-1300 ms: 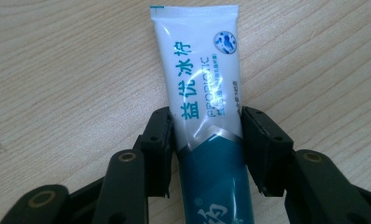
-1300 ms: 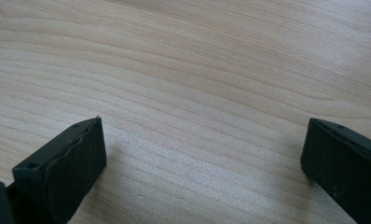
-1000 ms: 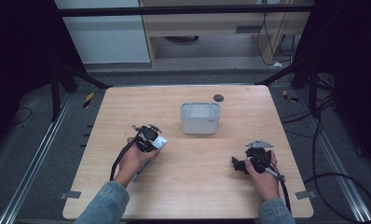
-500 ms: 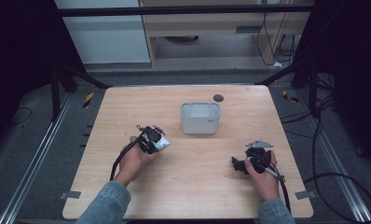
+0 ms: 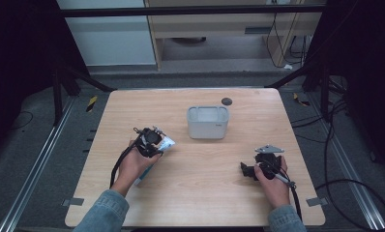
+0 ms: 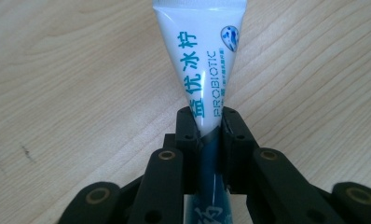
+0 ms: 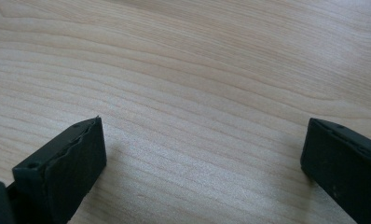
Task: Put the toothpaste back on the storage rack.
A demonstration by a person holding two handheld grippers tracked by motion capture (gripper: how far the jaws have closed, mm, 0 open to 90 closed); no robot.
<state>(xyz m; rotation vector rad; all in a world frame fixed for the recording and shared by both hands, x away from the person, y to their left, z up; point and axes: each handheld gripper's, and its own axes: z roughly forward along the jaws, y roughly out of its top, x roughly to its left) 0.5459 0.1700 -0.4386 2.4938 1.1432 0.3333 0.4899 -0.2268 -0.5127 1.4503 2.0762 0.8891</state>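
the left hand-held gripper (image 6: pixel 207 123) has just been closing and now pinches a soft white tube (image 6: pixel 200 60) with teal print, flattened between its black pads, above the pale wood-grain surface (image 6: pixel 58 79). the right hand-held gripper (image 7: pixel 202 154) stands wide open, holding nothing.

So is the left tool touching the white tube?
Touching. The left gripper view shows the left tool with both black jaws pressed against the white tube, pinching it between them.

A grey bin (image 5: pixel 208 123) stands near a dark disc (image 5: pixel 226 101).
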